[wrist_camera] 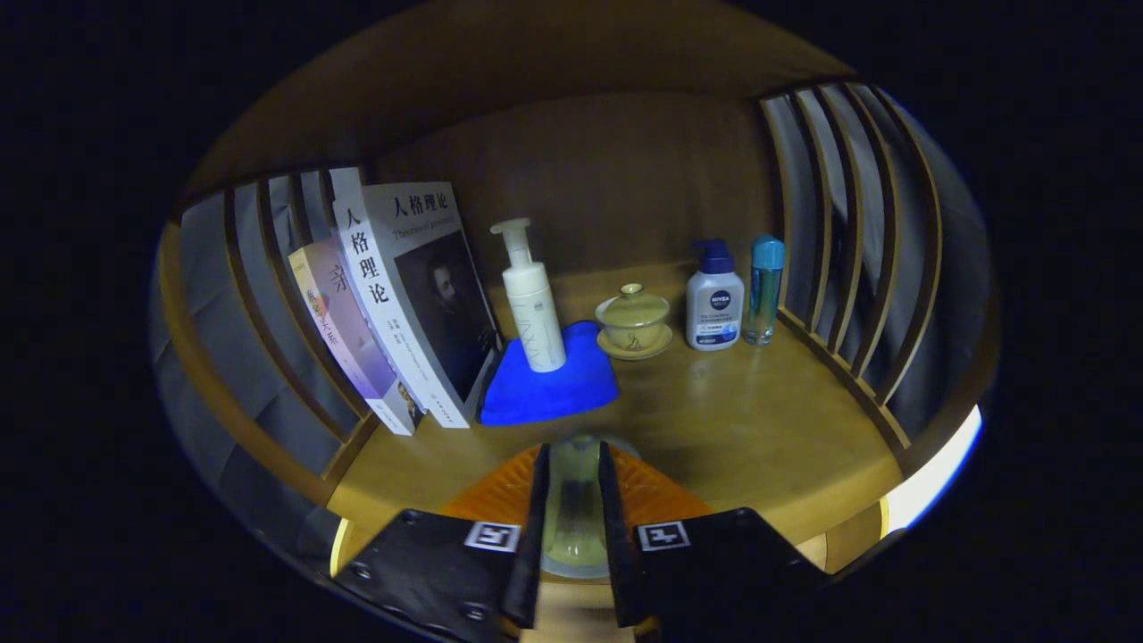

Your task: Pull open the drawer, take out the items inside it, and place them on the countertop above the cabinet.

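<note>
A clear jar (pixel 574 500) is held between the fingers of the tool (pixel 571 522), above the bench (pixel 759 429). Setting-down is judged next, short of the blue cloth (pixel 549 384).

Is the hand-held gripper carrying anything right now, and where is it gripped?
Yes. The hand-held gripper is shut on a clear glass cup, both fingers pressing its opposite sides, above the countertop.
</note>
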